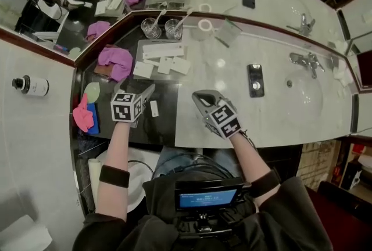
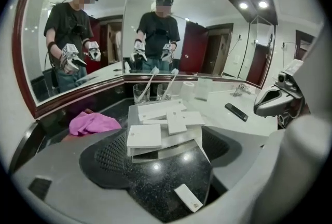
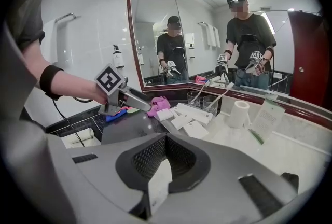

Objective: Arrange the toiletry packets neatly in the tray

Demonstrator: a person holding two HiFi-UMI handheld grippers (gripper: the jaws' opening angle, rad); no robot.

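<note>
gaping wide, the left claw (image 2: pixel 166 166) stands empty above a small packet (image 2: pixel 188 198); the right claw (image 3: pixel 163 166) is pressed together.

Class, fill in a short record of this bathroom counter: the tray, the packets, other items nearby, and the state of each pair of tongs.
tray: grey, on the dark counter, in front of two glasses
packets in tray: several white ones, overlapping and askew
loose packet: one, on the dark counter short of the tray
pink cloth: left of the tray in the head view
left tongs: open, nothing gripped
right tongs: shut; a pale sliver shows between the jaws, unclear what
</note>
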